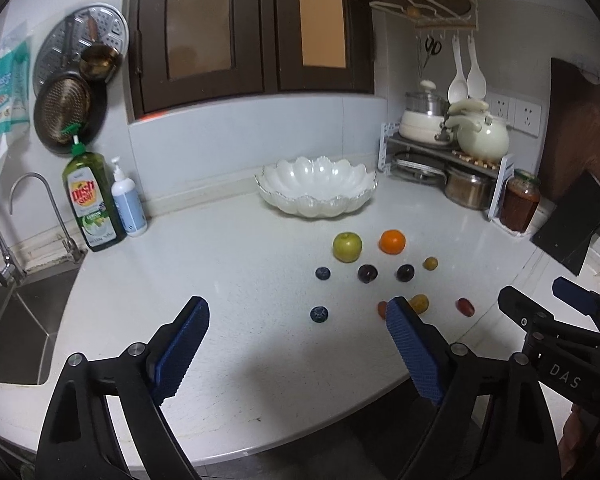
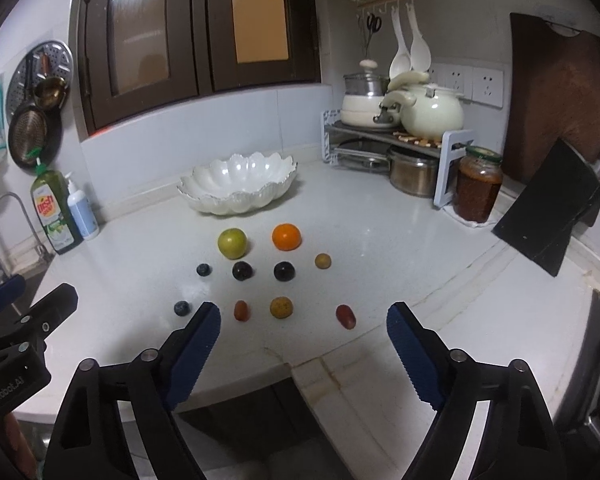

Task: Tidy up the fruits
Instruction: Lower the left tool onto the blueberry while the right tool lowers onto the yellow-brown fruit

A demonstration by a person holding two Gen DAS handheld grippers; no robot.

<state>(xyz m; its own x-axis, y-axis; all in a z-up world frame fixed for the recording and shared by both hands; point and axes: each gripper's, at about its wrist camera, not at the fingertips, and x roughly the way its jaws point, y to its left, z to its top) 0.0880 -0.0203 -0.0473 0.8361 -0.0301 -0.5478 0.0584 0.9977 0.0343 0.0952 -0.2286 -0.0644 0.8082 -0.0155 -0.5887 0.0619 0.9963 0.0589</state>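
left gripper point(image 1: 298, 314) jaws wide, nothing held, above blueberry point(image 1: 319, 314) | right gripper point(image 2: 303, 318) jaws wide, nothing held, above yellow fruit point(image 2: 281, 307) | green apple point(image 2: 232, 243) and orange point(image 2: 287, 236) sat farther back on bench point(image 2: 380, 248) | white bowl point(image 2: 236, 196) stood behind, no fruit in it

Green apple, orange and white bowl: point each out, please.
green apple point(image 2: 232, 243), right wrist view, middle of its skin
orange point(image 2: 286, 236), right wrist view, centre of its peel
white bowl point(image 1: 316, 204), left wrist view, front outer wall
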